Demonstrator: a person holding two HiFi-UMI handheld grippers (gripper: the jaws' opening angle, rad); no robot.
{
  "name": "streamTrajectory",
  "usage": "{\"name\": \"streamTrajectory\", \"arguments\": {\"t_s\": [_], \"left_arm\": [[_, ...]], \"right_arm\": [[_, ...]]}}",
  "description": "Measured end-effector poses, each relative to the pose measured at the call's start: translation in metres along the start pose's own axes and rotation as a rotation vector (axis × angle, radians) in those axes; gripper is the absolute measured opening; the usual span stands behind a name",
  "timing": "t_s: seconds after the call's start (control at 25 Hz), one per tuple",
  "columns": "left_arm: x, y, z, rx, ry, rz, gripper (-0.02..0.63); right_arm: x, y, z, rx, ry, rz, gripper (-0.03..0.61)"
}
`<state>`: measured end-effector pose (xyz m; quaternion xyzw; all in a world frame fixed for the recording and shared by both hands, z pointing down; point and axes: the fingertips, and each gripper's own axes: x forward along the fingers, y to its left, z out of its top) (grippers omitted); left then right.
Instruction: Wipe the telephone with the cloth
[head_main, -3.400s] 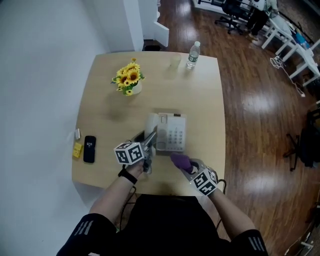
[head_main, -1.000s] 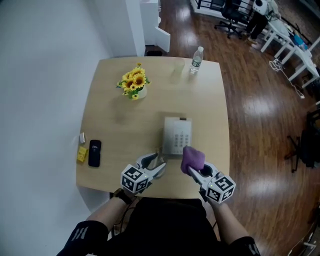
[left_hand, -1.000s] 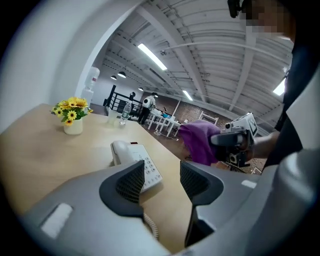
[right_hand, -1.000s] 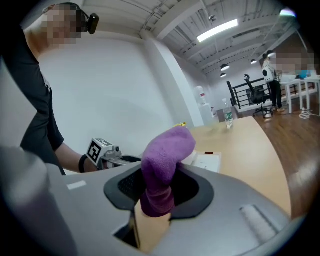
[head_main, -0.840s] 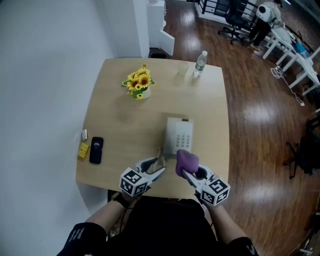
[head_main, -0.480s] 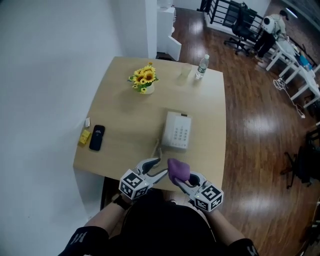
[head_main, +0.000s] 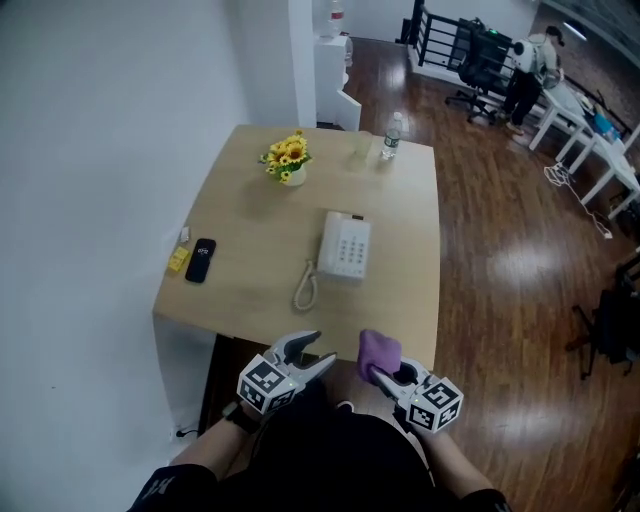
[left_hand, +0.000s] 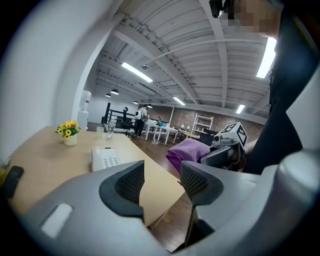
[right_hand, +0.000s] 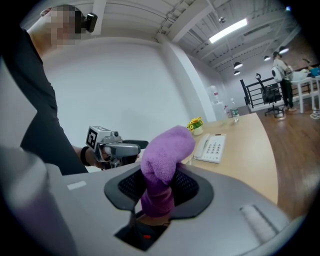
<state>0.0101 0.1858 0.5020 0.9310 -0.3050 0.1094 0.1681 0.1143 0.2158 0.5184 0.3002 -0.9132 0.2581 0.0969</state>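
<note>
Pale wooden counter (head_main: 250, 200) in an open office, with both grippers drawn back past its near edge.

At lower left, the left gripper (head_main: 316, 350) hangs with its fingers spread and nothing between them. The telephone (head_main: 345, 246) sits at frame centre, its coiled cord trailing toward the near edge, now well apart from both tools. At lower right, the right gripper (head_main: 375, 376) keeps its fingers clenched on the purple cloth (head_main: 379, 350). With the cloth lifted clear, the wiping looks finished.
</note>
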Motion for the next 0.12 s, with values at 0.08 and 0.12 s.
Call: {"name": "streamTrajectory", "arguments": {"t_s": [0.08, 0.12], "left_arm": [[-0.005, -0.013, -0.006, -0.008, 0.001, 0.009, 0.219], [-0.008, -0.020, -0.009, -0.012, 0.000, 0.014, 0.219]], "right_arm": [[-0.013, 0.002, -0.005, 0.016, -0.011, -0.005, 0.133], [-0.019, 0.004, -0.008, 0.022, -0.017, -0.006, 0.133]]}}
